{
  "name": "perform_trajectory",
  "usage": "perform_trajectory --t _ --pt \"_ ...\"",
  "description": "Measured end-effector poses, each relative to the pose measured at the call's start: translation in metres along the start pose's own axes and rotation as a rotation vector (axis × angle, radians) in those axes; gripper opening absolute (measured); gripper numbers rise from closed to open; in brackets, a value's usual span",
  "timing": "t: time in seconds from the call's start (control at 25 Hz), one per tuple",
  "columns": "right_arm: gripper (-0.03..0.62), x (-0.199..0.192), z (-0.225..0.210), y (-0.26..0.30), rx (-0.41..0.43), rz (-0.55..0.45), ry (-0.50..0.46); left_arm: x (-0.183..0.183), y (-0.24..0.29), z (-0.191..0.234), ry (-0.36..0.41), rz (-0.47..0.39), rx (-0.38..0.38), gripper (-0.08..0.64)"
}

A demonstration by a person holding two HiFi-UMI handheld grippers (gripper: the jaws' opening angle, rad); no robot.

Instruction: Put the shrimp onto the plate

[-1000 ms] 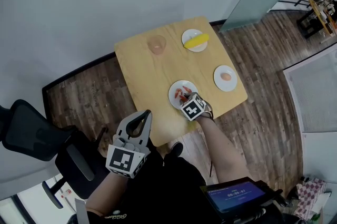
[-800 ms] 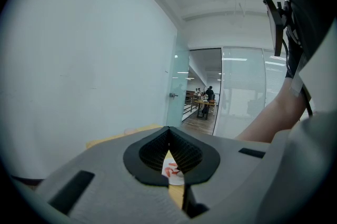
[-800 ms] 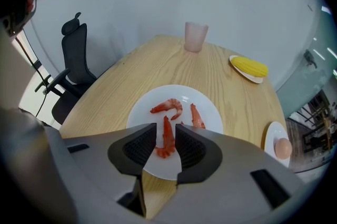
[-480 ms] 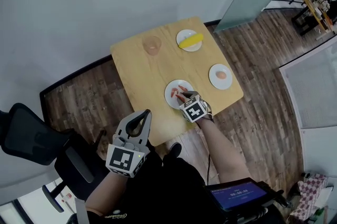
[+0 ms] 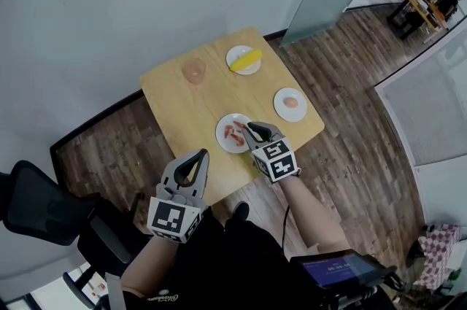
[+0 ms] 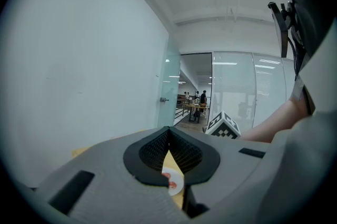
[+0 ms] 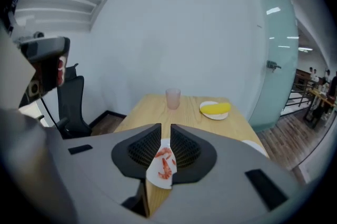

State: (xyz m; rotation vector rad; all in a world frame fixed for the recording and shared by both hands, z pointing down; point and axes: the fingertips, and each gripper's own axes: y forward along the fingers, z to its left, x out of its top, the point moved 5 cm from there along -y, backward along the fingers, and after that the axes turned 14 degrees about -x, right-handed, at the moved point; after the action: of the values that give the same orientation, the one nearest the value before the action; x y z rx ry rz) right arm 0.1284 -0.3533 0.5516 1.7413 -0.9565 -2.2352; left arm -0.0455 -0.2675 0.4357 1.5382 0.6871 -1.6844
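Several red shrimp [image 5: 233, 132] lie on a white plate [image 5: 222, 138] near the front edge of the wooden table [image 5: 182, 104]. My right gripper [image 5: 252, 128] hovers at the plate's right rim. Its jaws are closing, a narrow gap still shows, and nothing is between them. In the right gripper view the shrimp [image 7: 165, 161] and plate [image 7: 158, 174] show below the gripper [image 7: 166, 127]. My left gripper [image 5: 201, 155] is held off the table's front edge, shut and empty. In the left gripper view its tips [image 6: 168, 132] meet, and the plate [image 6: 175, 184] shows under them.
A pink cup [image 5: 193, 71] stands at the table's far side. Beside it is a plate with a yellow item [image 5: 244, 59]. Another plate with an orange item [image 5: 290, 103] sits at the right edge. A black chair [image 5: 36, 203] stands at the left on the wood floor.
My right gripper has drawn back from over the plate toward its right rim, leaving the shrimp lying on the plate. The left gripper has stayed where it was.
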Motion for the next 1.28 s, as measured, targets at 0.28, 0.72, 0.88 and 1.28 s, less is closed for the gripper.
perform_trajectory --t 0.28,0.72,0.88,1.28 --pt "0.021 0.048 -0.009 -0.078 -0.054 -0.233 0.079 0.012 0.010 -0.011 0.026 -0.020 -0.030 0.000" --pt "0.003 0.057 0.012 -0.170 -0.098 -0.422 0.164 0.030 0.009 -0.027 0.066 -0.048 -0.055 0.000" --pt "0.003 0.061 0.016 -0.183 -0.095 -0.466 0.202 0.033 0.010 -0.032 0.078 -0.055 -0.064 0.000" --pt "0.002 0.072 0.018 -0.191 -0.090 -0.521 0.222 0.038 0.013 -0.033 0.093 -0.066 -0.068 0.000"
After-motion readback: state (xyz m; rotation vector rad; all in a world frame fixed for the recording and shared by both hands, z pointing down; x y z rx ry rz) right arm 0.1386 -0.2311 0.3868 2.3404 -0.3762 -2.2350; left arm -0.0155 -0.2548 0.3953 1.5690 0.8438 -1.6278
